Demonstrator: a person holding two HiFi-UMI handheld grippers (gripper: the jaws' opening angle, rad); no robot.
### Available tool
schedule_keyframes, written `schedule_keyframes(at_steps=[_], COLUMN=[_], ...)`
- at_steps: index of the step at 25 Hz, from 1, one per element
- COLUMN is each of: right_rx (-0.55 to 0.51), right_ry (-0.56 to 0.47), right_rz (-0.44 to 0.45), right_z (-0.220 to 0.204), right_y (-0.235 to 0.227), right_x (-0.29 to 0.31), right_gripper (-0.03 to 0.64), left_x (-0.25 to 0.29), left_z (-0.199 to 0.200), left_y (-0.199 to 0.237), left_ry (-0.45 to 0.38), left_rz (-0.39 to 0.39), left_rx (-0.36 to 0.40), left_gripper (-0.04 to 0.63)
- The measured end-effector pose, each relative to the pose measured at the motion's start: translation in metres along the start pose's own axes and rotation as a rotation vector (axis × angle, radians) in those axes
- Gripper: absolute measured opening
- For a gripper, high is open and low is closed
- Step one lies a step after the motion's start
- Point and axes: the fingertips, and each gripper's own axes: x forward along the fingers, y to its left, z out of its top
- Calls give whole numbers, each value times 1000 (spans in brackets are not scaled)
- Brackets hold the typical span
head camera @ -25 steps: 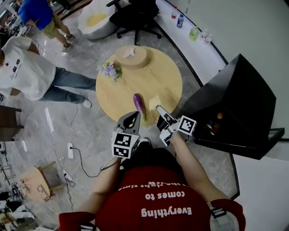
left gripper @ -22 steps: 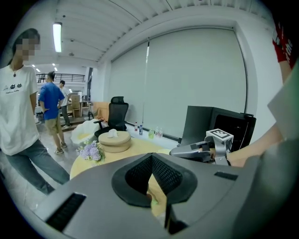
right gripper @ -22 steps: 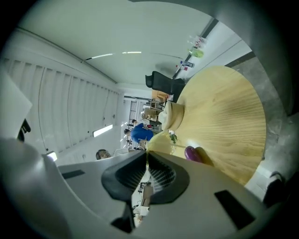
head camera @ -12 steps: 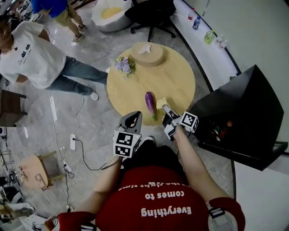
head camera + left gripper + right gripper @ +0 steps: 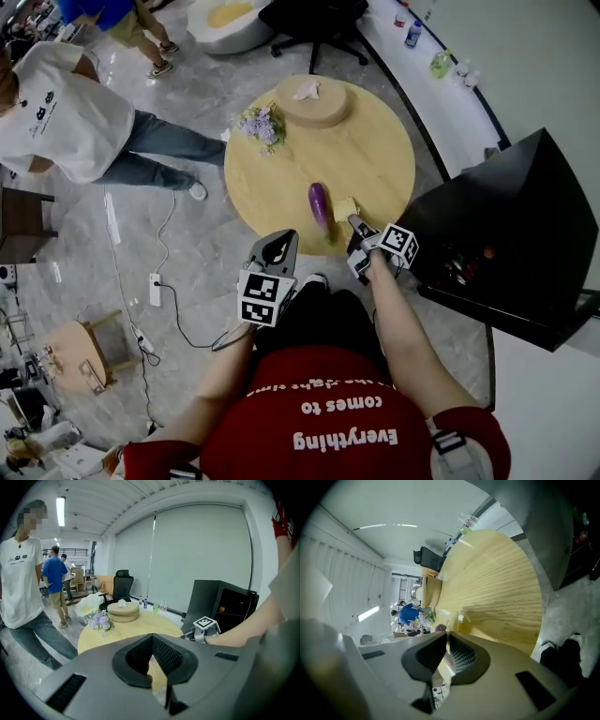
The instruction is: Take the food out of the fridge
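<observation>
fridge [image 5: 525, 206]: right side cut by edge | items [image 5: 466, 262] inside: too small to tell | person [image 5: 56, 112]: cropped at left edge

— What have you got on?
— My red T-shirt [image 5: 319, 412], short-sleeved, white lettering across it.
— And the tools?
— My left gripper [image 5: 284, 240] and right gripper [image 5: 355, 223]: grey shells, black ribbed pads [image 5: 164, 653], a black-and-white marker cube [image 5: 262, 298] each.

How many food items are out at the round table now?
2: a purple eggplant near the table's front edge, a yellow piece beside it at the right gripper's tips. More may be hidden in the fridge.
</observation>
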Motion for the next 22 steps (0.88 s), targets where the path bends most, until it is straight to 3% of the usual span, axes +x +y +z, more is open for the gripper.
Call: schedule_keyframes(at_steps=[4, 10, 17, 22], right_rx=[6, -135, -190, -322], right_ry=[28, 132, 206, 247], right_rz=[-113, -259, -296, -477], right_z=[-4, -20, -27, -28], right_y=[-21, -39, -28, -39], right_x=[-1, -2, 4, -8], right_gripper=[25, 29, 163, 166], left_x=[4, 10, 13, 15], left_z=[-2, -1, 0, 2], left_y=[-1, -5, -7, -7], left_ry=[2, 5, -1, -13], left_rz=[-18, -47, -65, -74], left_rx=[-2, 13, 17, 14], left_gripper=[2, 2, 2, 2])
